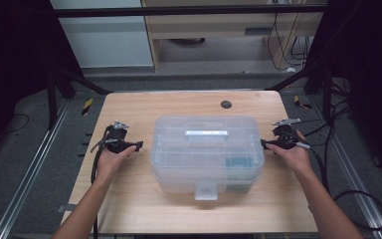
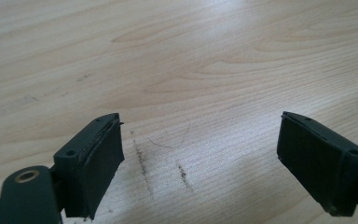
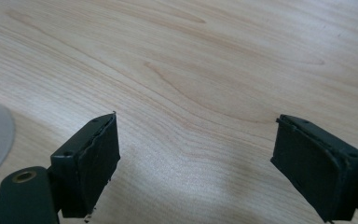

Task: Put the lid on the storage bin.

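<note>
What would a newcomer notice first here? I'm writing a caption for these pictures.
A clear plastic box with a lid and handle sits in the middle of the wooden table. The left gripper and right gripper flank it, apart from it, fingers wide open over bare wood. A round dark hole lies beyond the box.

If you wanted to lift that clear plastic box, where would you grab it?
Probably by the carry handle lying flat along the middle of the clear plastic box's lid, coming straight down from above. It is a narrow bar that open jaws could span, while the box body looks far too wide. Otherwise, the left gripper and right gripper, both open at its ends, might press inward together.
</note>
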Action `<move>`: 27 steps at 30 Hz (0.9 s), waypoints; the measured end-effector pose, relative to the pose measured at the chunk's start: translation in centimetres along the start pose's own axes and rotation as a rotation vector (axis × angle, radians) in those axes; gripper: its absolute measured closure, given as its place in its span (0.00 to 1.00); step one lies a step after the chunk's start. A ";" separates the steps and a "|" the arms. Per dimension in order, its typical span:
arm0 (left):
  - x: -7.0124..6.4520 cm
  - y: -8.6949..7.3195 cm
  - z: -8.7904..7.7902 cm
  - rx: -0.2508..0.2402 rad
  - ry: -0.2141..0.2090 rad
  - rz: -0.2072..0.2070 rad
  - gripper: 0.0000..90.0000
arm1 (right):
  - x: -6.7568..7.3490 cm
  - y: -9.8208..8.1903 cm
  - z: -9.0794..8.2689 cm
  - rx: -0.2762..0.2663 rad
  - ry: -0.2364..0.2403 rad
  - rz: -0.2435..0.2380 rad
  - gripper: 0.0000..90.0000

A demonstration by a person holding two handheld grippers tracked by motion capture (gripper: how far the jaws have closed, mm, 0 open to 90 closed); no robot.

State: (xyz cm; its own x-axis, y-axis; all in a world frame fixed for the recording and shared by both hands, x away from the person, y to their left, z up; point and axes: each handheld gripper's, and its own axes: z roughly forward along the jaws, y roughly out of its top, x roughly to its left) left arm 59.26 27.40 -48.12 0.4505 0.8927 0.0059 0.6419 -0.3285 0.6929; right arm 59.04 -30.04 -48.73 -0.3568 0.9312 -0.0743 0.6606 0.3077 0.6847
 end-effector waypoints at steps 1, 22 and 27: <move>0.0 -0.1 0.3 0.008 -0.001 -0.002 0.15 | 0.0 -0.1 0.2 0.000 0.001 0.012 0.16; -0.7 -0.7 2.8 -0.049 0.025 -0.005 0.08 | 0.0 -0.9 2.4 -0.057 -0.023 0.135 0.04; -0.8 -0.9 2.7 -0.036 0.040 -0.021 0.04 | 0.7 -1.0 2.3 -0.044 -0.065 0.176 0.01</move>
State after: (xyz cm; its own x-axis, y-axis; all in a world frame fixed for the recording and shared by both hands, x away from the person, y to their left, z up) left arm 60.02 26.19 -50.69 0.4112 0.9113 0.0197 0.6277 -0.2988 0.7189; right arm 59.68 -29.25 -51.15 -0.1940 0.9810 0.0037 0.6790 0.1315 0.7223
